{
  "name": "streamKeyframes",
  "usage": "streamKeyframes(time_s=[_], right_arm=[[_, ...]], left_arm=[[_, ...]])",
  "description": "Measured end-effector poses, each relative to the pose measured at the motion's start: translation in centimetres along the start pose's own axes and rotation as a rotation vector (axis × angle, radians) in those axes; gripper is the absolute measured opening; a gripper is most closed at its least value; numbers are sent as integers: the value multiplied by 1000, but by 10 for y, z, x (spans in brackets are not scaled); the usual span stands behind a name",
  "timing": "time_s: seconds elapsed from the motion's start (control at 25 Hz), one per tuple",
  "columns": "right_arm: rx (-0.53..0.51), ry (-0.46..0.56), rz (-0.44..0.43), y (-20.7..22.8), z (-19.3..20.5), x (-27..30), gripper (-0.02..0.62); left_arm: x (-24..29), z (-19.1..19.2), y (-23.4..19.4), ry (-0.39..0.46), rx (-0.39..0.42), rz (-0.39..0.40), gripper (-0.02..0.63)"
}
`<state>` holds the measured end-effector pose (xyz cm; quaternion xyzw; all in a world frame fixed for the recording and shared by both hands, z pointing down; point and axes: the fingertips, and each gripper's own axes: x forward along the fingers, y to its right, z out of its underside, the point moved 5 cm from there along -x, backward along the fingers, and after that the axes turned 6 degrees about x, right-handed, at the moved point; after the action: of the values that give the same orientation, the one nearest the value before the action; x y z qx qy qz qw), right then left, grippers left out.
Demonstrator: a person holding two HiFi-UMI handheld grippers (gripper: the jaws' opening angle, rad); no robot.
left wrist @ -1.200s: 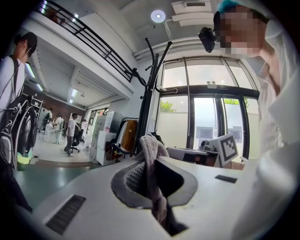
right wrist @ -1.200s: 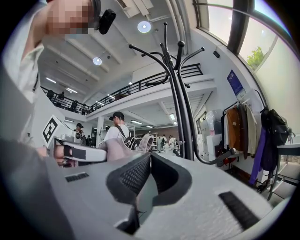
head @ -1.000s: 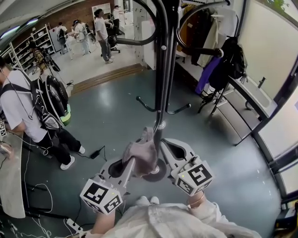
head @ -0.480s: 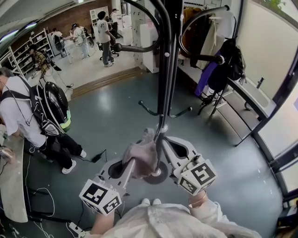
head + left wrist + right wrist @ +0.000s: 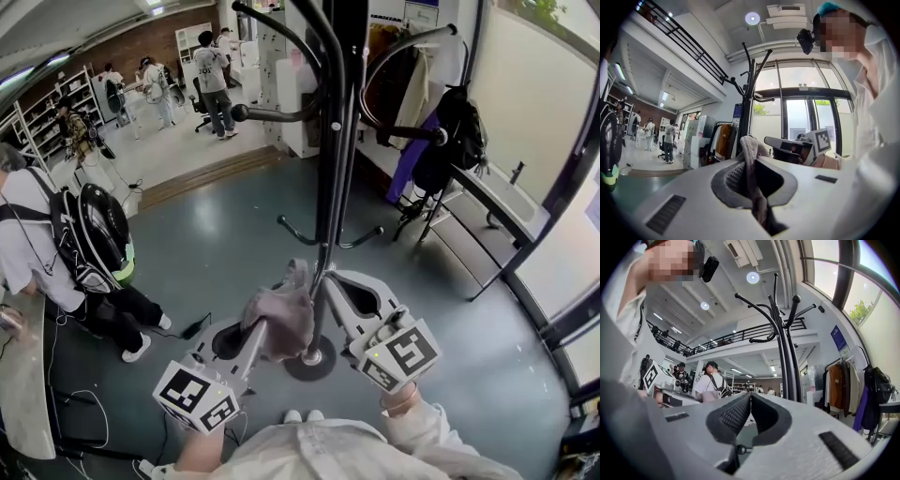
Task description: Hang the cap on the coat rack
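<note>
Left gripper [image 5: 257,328]: clamped shut on grey cap [image 5: 281,317], cloth pinched between the pads and bunched upward past the jaw tips in left gripper view [image 5: 750,161]. Marker cube toward the person, jaws toward the rack.

Right gripper [image 5: 330,283]: jaws together at the tips, nothing between them in right gripper view [image 5: 750,398]. Just right of the cap, on the far side of the pole from the left gripper.

Cap [image 5: 749,149]: held low, just beside the pole, above the round base; on no hook; contact with the pole not discernible.

Coat rack [image 5: 330,141]: black upright pole with curved arms at several heights, ball-tipped [image 5: 787,357].

Surroundings: grey-green floor [image 5: 225,234]; person with backpack [image 5: 56,244] at left; clothes rail [image 5: 427,122] with hung garments at right.
</note>
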<state>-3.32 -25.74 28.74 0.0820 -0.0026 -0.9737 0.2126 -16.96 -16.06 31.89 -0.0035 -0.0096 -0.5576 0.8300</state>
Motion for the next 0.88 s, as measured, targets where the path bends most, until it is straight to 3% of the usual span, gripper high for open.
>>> streamKeyframes(time_s=[0.88], right_arm=[[-187, 85, -91, -11, -55, 61, 3]], left_arm=[[2, -95, -57, 249, 160, -108, 18]])
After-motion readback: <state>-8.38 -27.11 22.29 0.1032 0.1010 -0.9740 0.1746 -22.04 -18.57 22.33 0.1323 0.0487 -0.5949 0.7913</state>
